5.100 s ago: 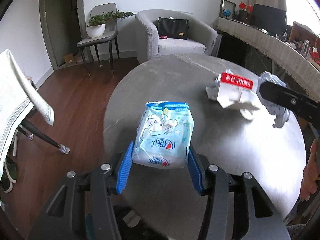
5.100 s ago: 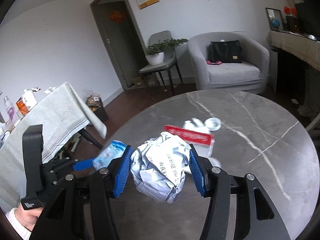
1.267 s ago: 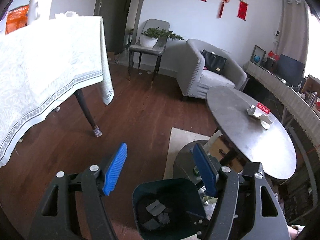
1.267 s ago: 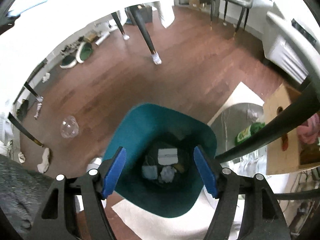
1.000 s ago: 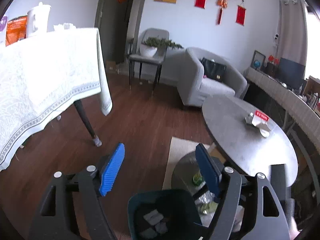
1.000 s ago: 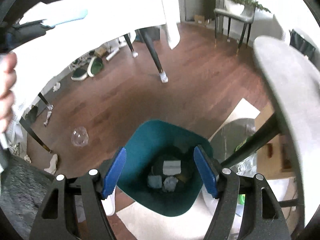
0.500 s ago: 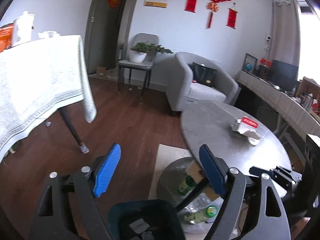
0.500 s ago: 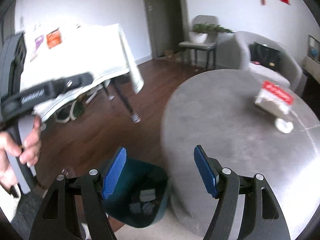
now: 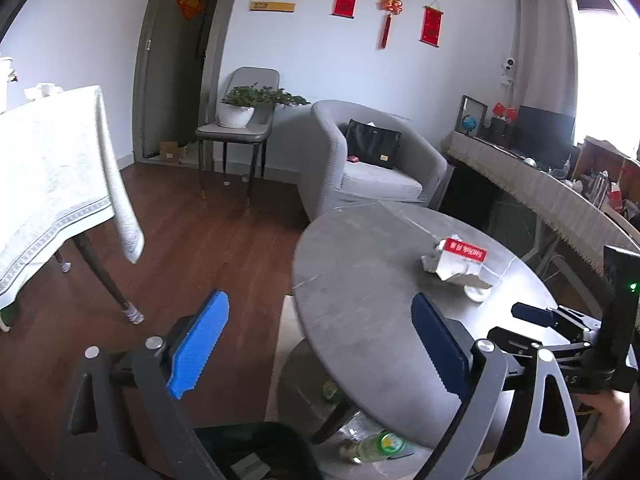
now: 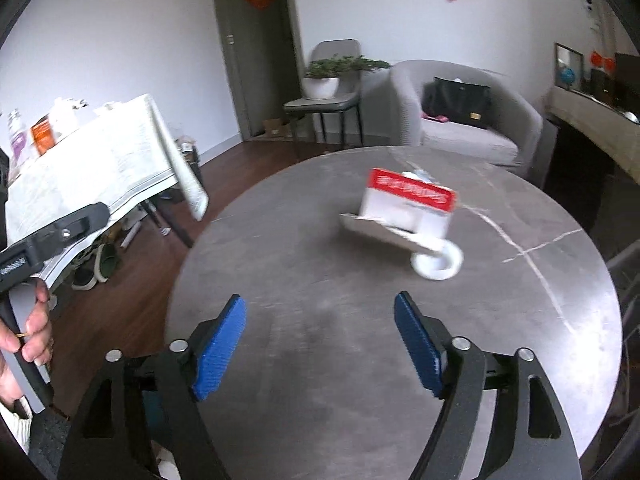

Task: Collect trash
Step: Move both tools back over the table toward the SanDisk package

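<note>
The left hand-held gripper (image 9: 320, 344) is hanging beside the near edge of the round grey counter (image 9: 360, 280), its blue pads spread wide with nothing between them; its jaws have just been opening. Below it, at the bottom of the left wrist view, the dark bin (image 9: 256, 456) is showing only its rim and a pale scrap inside. A green-capped bottle (image 9: 376, 446) is lying under the counter, just to the right of the bin.

The right hand-held gripper (image 10: 320, 344) is pointing down over the counter (image 10: 320, 280) with its pads spread apart and empty, and its jaws have also just been opening. Ahead of it and a little to the right, well apart from the fingertips, the red-and-white carton (image 10: 408, 204) is lying torn open on the counter, with a small white cap (image 10: 438, 262) touching its near corner. In the left wrist view the same carton (image 9: 460, 258) is sitting ahead and to the right of the left hand-held gripper, with crumpled paper (image 9: 430, 260) against its left side.

A hand (image 10: 28, 336) is gripping the left tool's handle at the left edge of the right wrist view.
</note>
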A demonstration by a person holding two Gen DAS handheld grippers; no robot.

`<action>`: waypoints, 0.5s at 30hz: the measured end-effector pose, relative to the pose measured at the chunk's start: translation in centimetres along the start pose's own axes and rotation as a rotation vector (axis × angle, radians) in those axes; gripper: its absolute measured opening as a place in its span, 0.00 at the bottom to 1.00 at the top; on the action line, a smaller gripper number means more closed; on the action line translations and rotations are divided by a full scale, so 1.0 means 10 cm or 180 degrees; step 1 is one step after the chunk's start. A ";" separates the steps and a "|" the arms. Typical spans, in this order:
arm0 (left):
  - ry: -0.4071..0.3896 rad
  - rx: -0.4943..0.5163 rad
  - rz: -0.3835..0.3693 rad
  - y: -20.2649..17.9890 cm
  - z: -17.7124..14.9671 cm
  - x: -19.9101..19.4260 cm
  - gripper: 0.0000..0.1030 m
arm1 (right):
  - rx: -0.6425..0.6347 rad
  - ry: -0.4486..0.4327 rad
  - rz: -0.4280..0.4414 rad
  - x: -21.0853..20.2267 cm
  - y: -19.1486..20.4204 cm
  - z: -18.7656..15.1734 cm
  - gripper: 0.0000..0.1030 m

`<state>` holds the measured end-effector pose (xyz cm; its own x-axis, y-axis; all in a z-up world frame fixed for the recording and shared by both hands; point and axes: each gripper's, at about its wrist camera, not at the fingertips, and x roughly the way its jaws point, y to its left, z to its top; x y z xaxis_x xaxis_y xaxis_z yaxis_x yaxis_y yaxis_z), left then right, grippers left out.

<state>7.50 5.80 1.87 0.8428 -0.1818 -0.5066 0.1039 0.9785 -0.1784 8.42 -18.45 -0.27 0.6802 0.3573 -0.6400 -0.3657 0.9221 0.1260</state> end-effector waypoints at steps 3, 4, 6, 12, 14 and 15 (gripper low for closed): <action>0.0010 0.0037 -0.0045 -0.15 0.05 0.10 0.92 | 0.0050 0.0002 -0.0058 0.00 -0.17 0.02 0.77; 0.0016 0.0061 -0.0057 -0.21 0.07 0.14 0.92 | 0.0060 0.0002 -0.0066 0.00 -0.22 0.03 0.77; 0.0030 0.0100 -0.0093 -0.33 0.11 0.22 0.93 | 0.0101 -0.0008 -0.0095 0.00 -0.33 0.06 0.78; 0.0091 0.0235 -0.0217 -0.65 0.19 0.42 0.94 | 0.0326 -0.0127 -0.0194 -0.09 -0.68 0.11 0.81; 0.0130 0.0291 -0.0268 -0.77 0.21 0.50 0.94 | 0.0423 -0.0174 -0.0278 -0.13 -0.81 0.12 0.82; 0.0164 0.0328 -0.0306 -0.85 0.22 0.56 0.94 | 0.0480 -0.0194 -0.0323 -0.16 -0.89 0.13 0.82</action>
<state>12.44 -3.30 2.38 0.7984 -0.2773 -0.5345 0.2387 0.9607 -0.1418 11.41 -27.05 0.56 0.7476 0.2653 -0.6088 -0.1969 0.9641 0.1783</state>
